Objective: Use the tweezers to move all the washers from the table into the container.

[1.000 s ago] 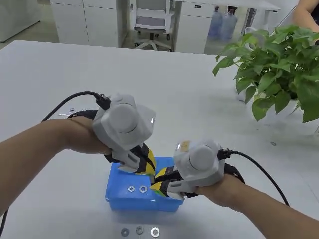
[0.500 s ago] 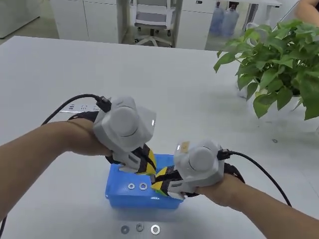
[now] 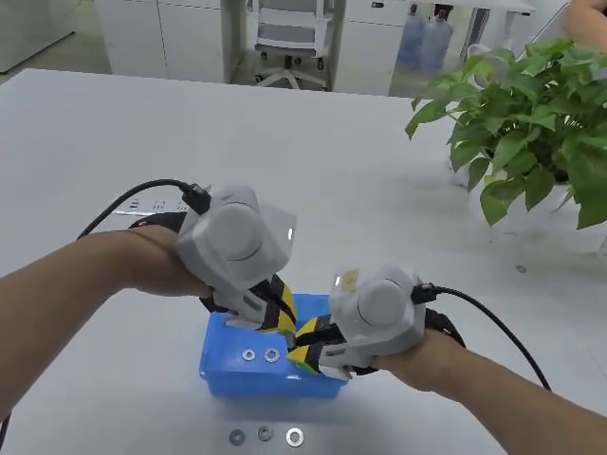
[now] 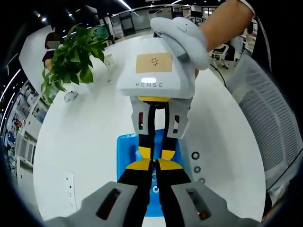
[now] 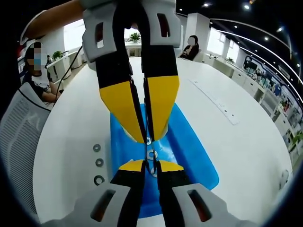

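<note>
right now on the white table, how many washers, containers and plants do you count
small silver metal washers: 5 (3 on the white table, 2 inside the container)
blue plastic container: 1
green leafy potted plant: 1
total: 7

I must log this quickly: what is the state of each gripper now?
Left gripper: closed on the thin metal tweezers.
Right gripper: closed; what it holds cannot be told.
</note>
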